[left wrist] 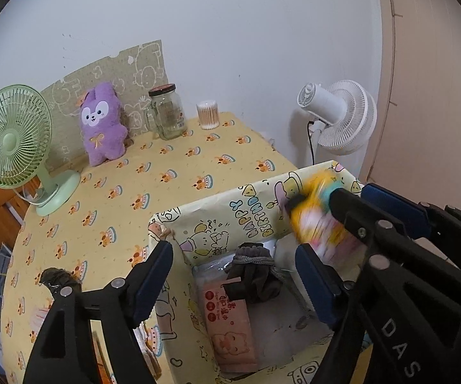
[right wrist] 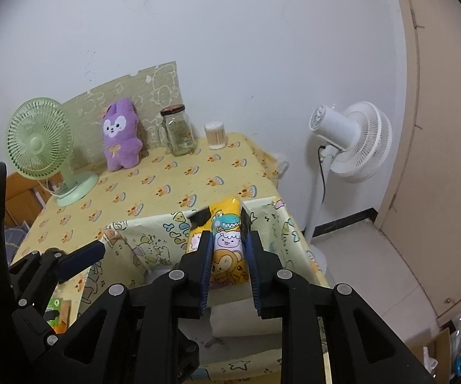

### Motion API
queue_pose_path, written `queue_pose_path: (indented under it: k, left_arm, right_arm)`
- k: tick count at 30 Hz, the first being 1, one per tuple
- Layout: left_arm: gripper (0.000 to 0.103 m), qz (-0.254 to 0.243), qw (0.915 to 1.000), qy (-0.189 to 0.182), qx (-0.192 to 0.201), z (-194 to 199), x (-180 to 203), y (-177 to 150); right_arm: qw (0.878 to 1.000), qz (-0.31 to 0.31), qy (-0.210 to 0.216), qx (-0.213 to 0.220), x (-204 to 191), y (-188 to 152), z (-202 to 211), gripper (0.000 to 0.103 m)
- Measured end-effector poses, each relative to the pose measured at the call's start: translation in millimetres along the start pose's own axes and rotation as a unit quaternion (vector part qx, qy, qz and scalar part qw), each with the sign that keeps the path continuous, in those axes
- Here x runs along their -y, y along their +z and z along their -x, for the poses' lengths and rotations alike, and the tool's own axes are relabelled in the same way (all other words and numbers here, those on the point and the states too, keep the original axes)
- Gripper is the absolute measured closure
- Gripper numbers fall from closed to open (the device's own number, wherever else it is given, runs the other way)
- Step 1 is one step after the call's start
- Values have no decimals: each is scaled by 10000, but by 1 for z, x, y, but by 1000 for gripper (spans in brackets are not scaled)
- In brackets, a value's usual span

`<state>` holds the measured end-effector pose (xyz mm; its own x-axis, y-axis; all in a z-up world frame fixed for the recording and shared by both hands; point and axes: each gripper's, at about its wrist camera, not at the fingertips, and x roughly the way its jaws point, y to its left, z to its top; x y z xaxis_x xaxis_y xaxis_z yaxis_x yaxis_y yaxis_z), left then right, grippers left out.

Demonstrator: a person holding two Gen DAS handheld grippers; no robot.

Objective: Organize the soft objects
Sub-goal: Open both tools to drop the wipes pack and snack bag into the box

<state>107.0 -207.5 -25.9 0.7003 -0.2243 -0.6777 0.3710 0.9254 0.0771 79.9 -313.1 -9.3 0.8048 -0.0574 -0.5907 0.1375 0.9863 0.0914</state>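
One table (left wrist: 173, 172), yellow printed cloth, wide bare stretch mid-top. One paper-wrapped box (left wrist: 230, 211) at near right corner, open-topped. Two fans: white standing fan (left wrist: 339, 115) off right edge, green desk fan (left wrist: 13, 137) at left edge. One purple plush (left wrist: 102, 124), one glass jar (left wrist: 166, 112), one cotton-swab tub (left wrist: 208, 115) along back edge. One yellow tissue pack (right wrist: 227, 243) over box, clamped in right gripper (right wrist: 229, 240). Left gripper (left wrist: 230, 272) spread wide, empty, over box.

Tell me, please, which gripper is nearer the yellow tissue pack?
Right. The right gripper has the yellow tissue pack between its fingers over the box; the left gripper hangs open beside it.
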Motion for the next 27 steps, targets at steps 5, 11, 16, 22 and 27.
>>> queue_pose_path:
  k: [5, 11, 16, 22, 27]
  left_arm:
    - [15, -19, 10000, -32, 29, 2, -1, -1]
    - [10, -11, 10000, -61, 67, 7, -2, -3]
    - [7, -19, 9999, -90, 146, 16, -4, -4]
    - [4, 12, 9995, -107, 285, 30, -9, -5]
    - [2, 29, 9991, -145, 404, 43, -14, -8]
  right_arm:
    - [9999, -87, -4, -50, 1, -1, -2, 39]
    - [9999, -70, -68, -85, -2, -2, 2, 30]
    - [9999, -63, -141, -32, -6, -2, 10, 25]
    - [9998, -20, -213, 51, -14, -3, 23, 23]
    - [9994, 32, -317, 161, -20, -3, 36, 18]
